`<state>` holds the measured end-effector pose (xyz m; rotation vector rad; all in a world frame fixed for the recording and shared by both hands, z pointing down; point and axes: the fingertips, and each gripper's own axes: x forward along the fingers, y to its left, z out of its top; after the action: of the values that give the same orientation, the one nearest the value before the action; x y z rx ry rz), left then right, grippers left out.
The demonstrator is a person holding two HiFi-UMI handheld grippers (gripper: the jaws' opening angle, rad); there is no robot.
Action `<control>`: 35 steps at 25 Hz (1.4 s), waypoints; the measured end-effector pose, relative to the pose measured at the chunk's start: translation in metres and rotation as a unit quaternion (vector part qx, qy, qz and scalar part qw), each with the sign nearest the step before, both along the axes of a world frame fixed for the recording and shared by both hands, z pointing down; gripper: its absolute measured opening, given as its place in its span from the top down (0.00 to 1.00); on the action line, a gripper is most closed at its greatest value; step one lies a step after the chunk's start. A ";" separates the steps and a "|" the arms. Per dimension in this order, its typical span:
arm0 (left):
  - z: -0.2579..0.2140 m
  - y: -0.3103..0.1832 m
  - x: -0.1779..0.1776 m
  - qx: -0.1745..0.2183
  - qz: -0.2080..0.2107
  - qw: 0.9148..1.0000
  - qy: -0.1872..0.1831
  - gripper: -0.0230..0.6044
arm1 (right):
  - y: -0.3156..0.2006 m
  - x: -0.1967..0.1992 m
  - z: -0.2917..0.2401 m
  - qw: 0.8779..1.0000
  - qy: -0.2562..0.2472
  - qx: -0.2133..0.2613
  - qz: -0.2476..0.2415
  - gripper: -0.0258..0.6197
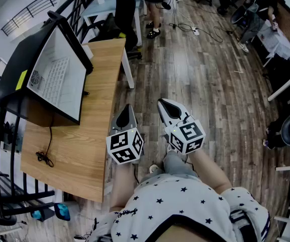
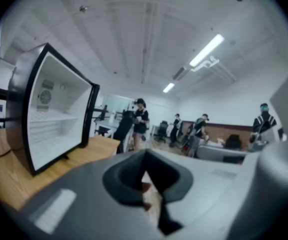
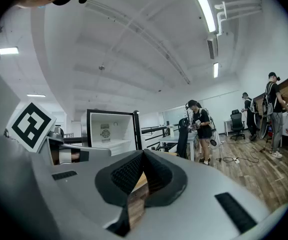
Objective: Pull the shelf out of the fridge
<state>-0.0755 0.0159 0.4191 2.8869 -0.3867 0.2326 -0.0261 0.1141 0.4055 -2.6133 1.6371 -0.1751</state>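
Claws were held closed with nothing gripped: left claw [image 1: 126, 110] and right claw [image 1: 166, 106] beside the worktop [image 1: 92, 135], well apart from the fridge [image 1: 54, 69].

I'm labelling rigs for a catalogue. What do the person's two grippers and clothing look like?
Both the left gripper and right gripper have smooth grey shells tapering to black ribbed pads. Each carries a white cube with black square markers. The person wears a white star-printed top.
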 end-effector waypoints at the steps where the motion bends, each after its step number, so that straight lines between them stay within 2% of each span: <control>1: 0.000 0.000 -0.001 0.000 0.001 1.000 -0.001 0.95 | 0.000 -0.001 0.000 1.000 0.000 0.000 0.000 0.93; 15: 0.006 -0.007 -0.021 -0.007 -0.005 1.000 -0.009 0.95 | -0.012 -0.023 0.007 1.000 0.000 -0.006 -0.020 0.93; 21: 0.009 -0.019 -0.019 -0.013 -0.016 1.000 -0.011 0.95 | -0.024 -0.022 0.005 0.999 -0.007 0.001 -0.037 0.93; 35: 0.010 -0.061 0.038 -0.007 -0.051 0.999 -0.014 0.95 | -0.073 0.050 0.004 0.997 -0.012 0.009 -0.075 0.93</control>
<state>-0.0374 -0.0449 0.4294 2.8420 -0.5344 0.2566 0.0243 0.0410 0.4095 -2.4670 1.8177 -0.1957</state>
